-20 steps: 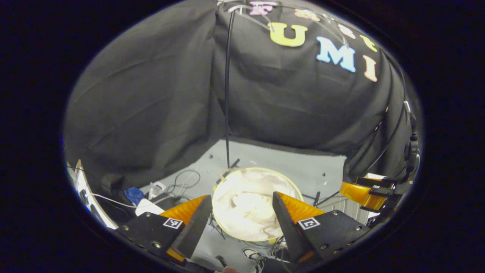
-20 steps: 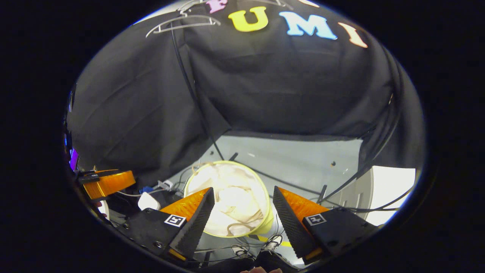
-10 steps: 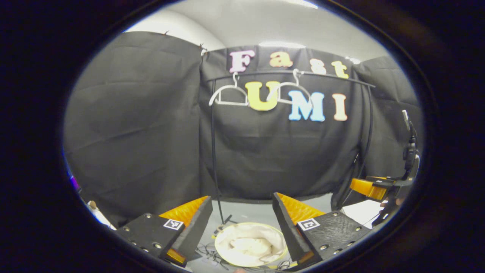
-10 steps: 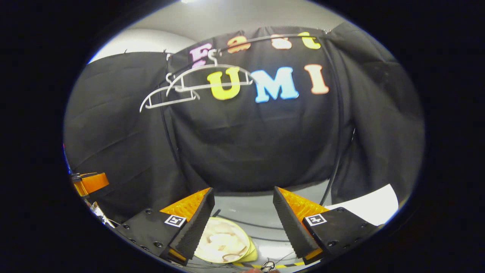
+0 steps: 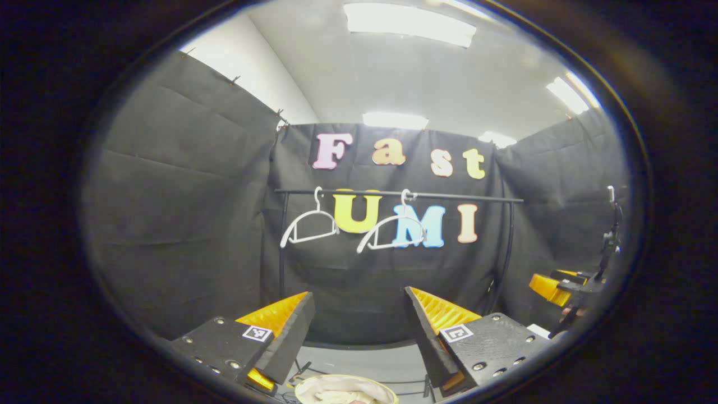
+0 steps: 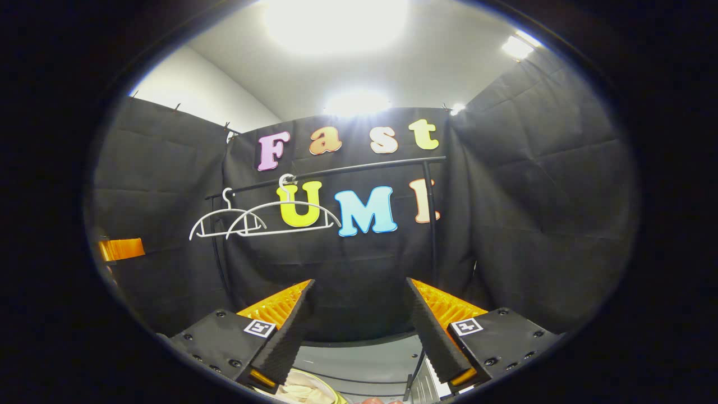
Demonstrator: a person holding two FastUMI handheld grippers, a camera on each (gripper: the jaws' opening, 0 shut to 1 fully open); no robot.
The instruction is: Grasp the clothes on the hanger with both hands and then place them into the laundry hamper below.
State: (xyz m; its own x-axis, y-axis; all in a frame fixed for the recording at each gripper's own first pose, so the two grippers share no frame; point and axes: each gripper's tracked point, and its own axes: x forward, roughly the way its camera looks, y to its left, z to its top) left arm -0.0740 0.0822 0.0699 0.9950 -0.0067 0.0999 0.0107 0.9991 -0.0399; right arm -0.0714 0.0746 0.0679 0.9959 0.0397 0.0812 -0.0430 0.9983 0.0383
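Observation:
Two bare white hangers [image 5: 310,228] [image 5: 392,233] hang on a black rail [image 5: 449,196] before the back wall; the hangers [image 6: 224,219] [image 6: 283,219] also appear in the right gripper view. The round hamper [image 5: 345,393] with pale clothes in it sits on the floor at the bottom edge, below my left gripper [image 5: 359,306], which is open and holds nothing. My right gripper [image 6: 359,294] is open too, with the hamper [image 6: 305,393] and its clothes low between its fingers. The right gripper [image 5: 555,283] shows far right in the left gripper view; the left gripper [image 6: 118,248] shows far left in the right gripper view.
The rail's black uprights [image 5: 282,247] [image 6: 432,224] stand at both ends. Black cloth walls close in three sides. Grey floor [image 6: 364,365] lies around the hamper, with thin cables on it. Ceiling lights [image 5: 409,19] glare above.
Both grippers have tilted up and back from the hamper. The hamper has slid to the bottom edge and the rail with its hangers has come into the middle. Both stayed open.

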